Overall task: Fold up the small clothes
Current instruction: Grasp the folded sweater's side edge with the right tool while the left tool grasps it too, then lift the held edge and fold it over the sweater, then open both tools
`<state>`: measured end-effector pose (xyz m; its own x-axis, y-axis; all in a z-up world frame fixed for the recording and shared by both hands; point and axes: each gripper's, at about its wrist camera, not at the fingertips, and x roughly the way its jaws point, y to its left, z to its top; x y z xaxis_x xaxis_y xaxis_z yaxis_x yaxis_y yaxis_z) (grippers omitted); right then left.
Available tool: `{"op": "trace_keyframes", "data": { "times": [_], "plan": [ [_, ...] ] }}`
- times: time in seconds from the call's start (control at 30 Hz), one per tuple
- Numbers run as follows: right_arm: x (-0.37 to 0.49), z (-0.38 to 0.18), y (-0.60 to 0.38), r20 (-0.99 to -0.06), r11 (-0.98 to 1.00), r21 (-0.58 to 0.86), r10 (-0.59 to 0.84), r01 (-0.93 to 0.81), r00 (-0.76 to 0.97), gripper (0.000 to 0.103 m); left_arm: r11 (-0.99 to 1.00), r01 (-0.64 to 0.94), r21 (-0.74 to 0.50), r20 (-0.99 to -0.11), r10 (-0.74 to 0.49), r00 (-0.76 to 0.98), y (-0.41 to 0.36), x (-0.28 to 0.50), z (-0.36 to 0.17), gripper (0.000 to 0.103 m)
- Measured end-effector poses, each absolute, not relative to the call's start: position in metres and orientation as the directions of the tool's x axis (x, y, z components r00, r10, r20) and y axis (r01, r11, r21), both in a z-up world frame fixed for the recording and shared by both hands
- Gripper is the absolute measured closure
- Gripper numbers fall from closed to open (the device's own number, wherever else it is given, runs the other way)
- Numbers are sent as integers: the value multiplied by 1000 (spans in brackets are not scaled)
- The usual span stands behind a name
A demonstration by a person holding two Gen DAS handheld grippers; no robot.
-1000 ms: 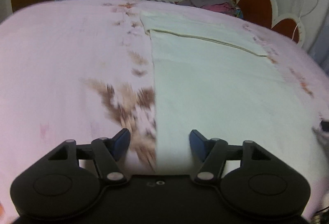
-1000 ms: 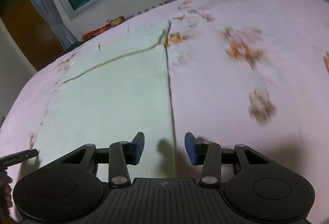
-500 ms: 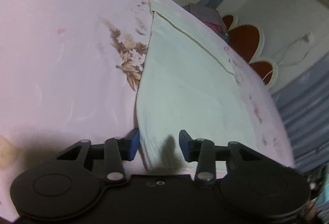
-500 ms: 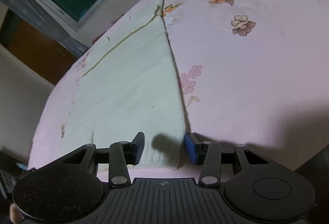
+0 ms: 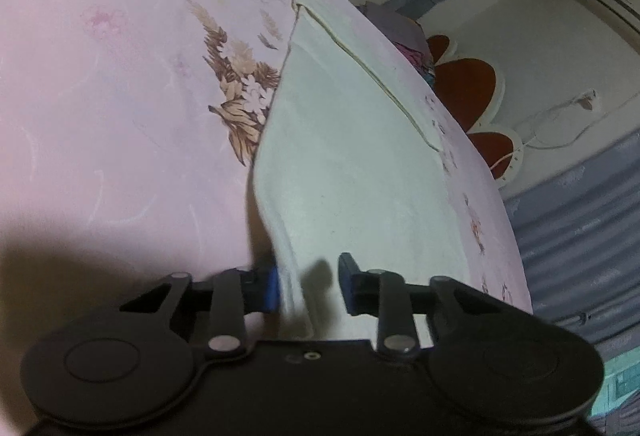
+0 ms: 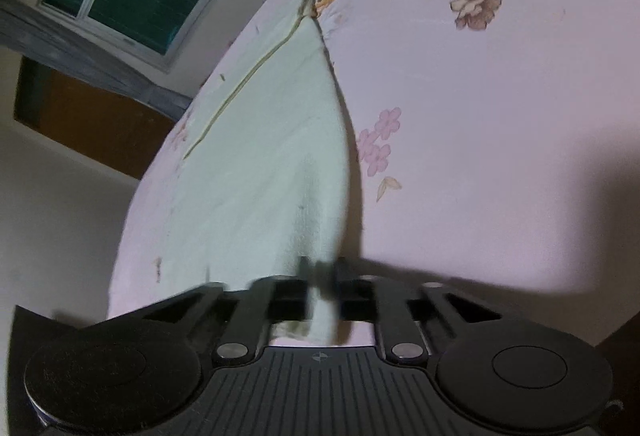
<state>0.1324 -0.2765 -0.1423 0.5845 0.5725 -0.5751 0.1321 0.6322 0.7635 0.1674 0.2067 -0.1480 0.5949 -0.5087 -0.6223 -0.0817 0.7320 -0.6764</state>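
We have the pale green rectangular cloth garment (image 5: 352, 172) spread flat on the pink flower-printed bed sheet (image 5: 100, 96), its long axis running straight away from both claws toward the far hem. Each claw sits at one near corner, so neither hand is nearer than the other. The right claw (image 6: 320, 280) has just been closing and now pinches the near right corner, which rises in a ridge between its jaws, though that part is blurred. The left claw (image 5: 306, 286) has also been closing; the near left edge stands lifted between its jaws, touching the blue left pad (image 5: 272, 286), but a gap shows on the right side, so we judge it not yet clamped
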Motion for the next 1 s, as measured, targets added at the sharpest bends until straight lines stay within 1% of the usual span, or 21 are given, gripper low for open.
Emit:
{"op": "trace_keyframes", "data": {
  "times": [0.03,0.07,0.13,0.17,0.2,0.23,0.27,0.4,0.47,0.57,0.63,0.67,0.7,0.73,0.77,0.8,0.83,0.87,0.9,0.97,1.0],
  "plan": [
    [134,-143,-278,-575,629,766,576,134,581,95,729,-97,-677,-627,-503,595,208,169,-148,87],
    [136,-144,-279,-573,625,769,583,133,576,95,730,-103,-676,-631,-500,594,209,171,-148,89],
    [139,-142,-280,-575,631,766,591,119,566,95,736,-102,-669,-636,-496,592,209,171,-147,89],
    [139,-138,-282,-583,653,749,569,112,580,95,740,-96,-665,-636,-494,593,208,171,-145,89],
    [137,-134,-285,-588,676,728,530,114,611,88,747,-93,-659,-638,-489,595,208,171,-144,89],
    [138,-131,-289,-584,683,720,498,125,641,81,751,-98,-653,-642,-480,597,209,169,-144,87],
    [142,-131,-296,-576,677,724,490,131,654,72,751,-102,-653,-642,-476,601,210,169,-144,85],
    [157,-136,-302,-582,673,726,492,142,647,72,723,-135,-678,-627,-473,619,214,170,-148,84],
    [157,-145,-300,-581,654,743,526,142,621,72,705,-142,-695,-618,-485,618,216,171,-151,84],
    [148,-152,-297,-546,604,787,590,123,594,72,692,-134,-710,-607,-503,616,218,167,-154,84],
    [141,-152,-293,-533,589,801,613,113,583,73,692,-126,-711,-603,-508,615,219,167,-156,84],
    [141,-153,-291,-522,574,812,631,108,574,75,691,-127,-712,-602,-507,617,219,167,-157,85],
    [142,-153,-290,-514,563,821,649,101,561,88,690,-129,-712,-602,-505,619,220,168,-156,85],
    [144,-153,-287,-515,564,821,660,92,547,98,691,-127,-711,-601,-505,619,220,169,-156,87],
    [145,-152,-285,-520,575,815,663,79,540,101,699,-121,-705,-604,-504,617,218,170,-155,96],
    [145,-148,-285,-510,578,814,664,58,548,101,717,-111,-688,-614,-494,616,216,171,-154,100],
    [144,-143,-286,-494,575,817,663,40,563,101,715,-100,-692,-600,-492,631,216,169,-150,100],
    [141,-135,-288,-476,573,819,654,26,587,101,683,-78,-726,-551,-510,661,218,165,-147,100],
    [138,-128,-292,-456,566,824,651,11,607,101,678,-68,-732,-531,-504,681,219,162,-143,100],
    [133,-118,-300,-431,570,822,633,-10,643,101,725,-90,-683,-572,-454,683,219,161,-142,100],
    [134,-118,-301,-450,592,806,620,-6,643,101,730,-112,-675,-595,-448,667,220,162,-149,100]
  ]
}}
